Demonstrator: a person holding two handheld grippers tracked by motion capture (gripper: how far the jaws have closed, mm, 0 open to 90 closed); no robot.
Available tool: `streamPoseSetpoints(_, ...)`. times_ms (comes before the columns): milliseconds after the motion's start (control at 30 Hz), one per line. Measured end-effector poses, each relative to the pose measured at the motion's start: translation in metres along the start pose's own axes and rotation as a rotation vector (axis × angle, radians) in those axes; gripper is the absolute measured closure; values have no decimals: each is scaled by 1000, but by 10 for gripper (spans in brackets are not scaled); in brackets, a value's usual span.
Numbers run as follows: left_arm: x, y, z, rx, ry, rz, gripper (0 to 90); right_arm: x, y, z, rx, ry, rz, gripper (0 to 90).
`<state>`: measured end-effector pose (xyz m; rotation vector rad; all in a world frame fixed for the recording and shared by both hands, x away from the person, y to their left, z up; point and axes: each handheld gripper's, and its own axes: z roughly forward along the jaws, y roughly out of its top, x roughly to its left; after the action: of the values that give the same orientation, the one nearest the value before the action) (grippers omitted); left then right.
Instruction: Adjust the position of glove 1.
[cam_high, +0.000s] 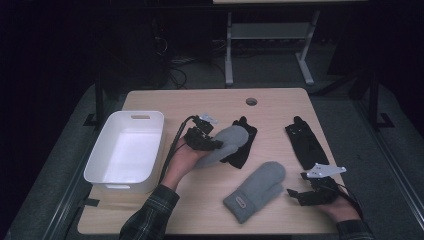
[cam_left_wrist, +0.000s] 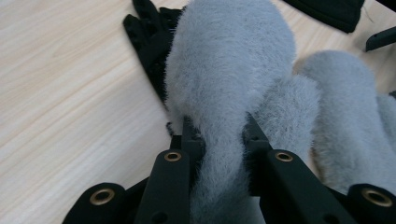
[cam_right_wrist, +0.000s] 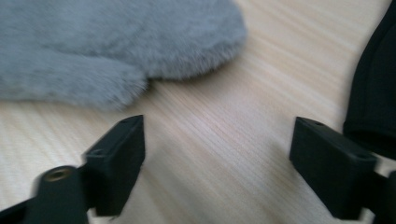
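At the left of the wooden table (cam_high: 150, 200) stands a white plastic bin (cam_high: 126, 150), open side up, with a slot handle in its far wall. Just right of the bin, the left gripper (cam_high: 216, 143) is clamped on a grey fleece mitten (cam_high: 227, 142): in the left gripper view its two black jaws pinch the narrow cuff end of this mitten (cam_left_wrist: 229, 79), the fleece bunched between them. The held mitten lies across a black glove (cam_high: 243, 145), whose fingers stick out past it toward the far edge of the table. Nearer the person and further right, a second grey mitten (cam_high: 256, 190) lies flat on the bare wood, apart from the first, its cuff with a small tag toward the near edge. Beyond it to the right lies another black glove (cam_high: 306, 144), flat and on its own. At the far right the right gripper (cam_high: 295, 195) is held low over the table just beside the second mitten, its jaws spread wide with only wood between them.
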<state>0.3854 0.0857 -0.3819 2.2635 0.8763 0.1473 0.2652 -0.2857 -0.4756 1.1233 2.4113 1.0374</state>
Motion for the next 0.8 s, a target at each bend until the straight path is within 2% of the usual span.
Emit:
streamPoseSetpoints(100,-5,1,1,0,-13,1,765,4,3,-7,-22,20,-10,410)
streamPoseSetpoints(200,-10,3,2,4,-17,12,766,11,7,-12,-31,71,-57,672)
streamPoseSetpoints(300,-13,5,2,10,-22,27,767,18,12,-13,-18,181,-69,863)
streamPoseSetpoints(367,-14,6,2,8,-23,31,768,26,14,-10,1,261,-87,900)
streamPoseSetpoints(400,-15,6,2,7,-23,30,768,32,16,-7,14,316,-115,900)
streamPoseSetpoints(533,-16,6,2,-1,-27,22,768,53,22,3,29,416,-176,900)
streamPoseSetpoints(667,-16,7,0,2,-27,35,768,69,29,16,39,451,-227,900)
streamPoseSetpoints(800,-16,7,0,5,-26,35,768,76,34,24,54,460,-237,900)
